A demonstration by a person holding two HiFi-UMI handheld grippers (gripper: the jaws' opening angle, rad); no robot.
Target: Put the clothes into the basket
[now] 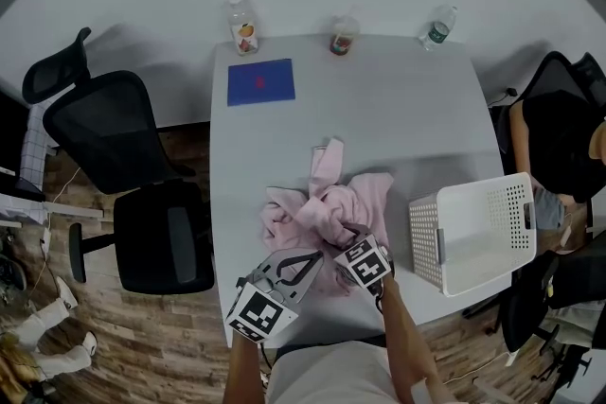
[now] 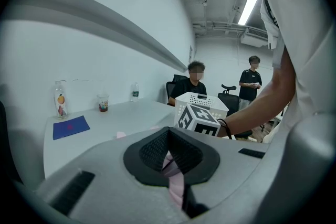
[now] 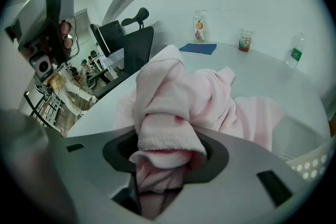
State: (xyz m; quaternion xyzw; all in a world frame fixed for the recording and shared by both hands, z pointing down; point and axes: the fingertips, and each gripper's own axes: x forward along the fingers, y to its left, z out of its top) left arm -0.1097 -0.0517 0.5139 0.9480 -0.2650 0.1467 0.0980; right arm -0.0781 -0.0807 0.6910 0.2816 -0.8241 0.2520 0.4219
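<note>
A thick wad of the pink garment (image 3: pixel 178 97) is clamped in the right gripper (image 3: pixel 163 165), and a thin fold is pinched in the left gripper (image 2: pixel 170 162). Loose fabric could be snagged on the white basket (image 1: pixel 428 241) rim.

A pink garment (image 1: pixel 327 203) lies bunched toward the near edge of the grey table (image 1: pixel 379 109). The left gripper (image 1: pixel 301 265) and right gripper (image 1: pixel 346 239) are both at its near side. A white basket (image 1: pixel 473 232) stands just to its right. A blue sheet (image 1: pixel 260 81) lies at the far left.
</note>
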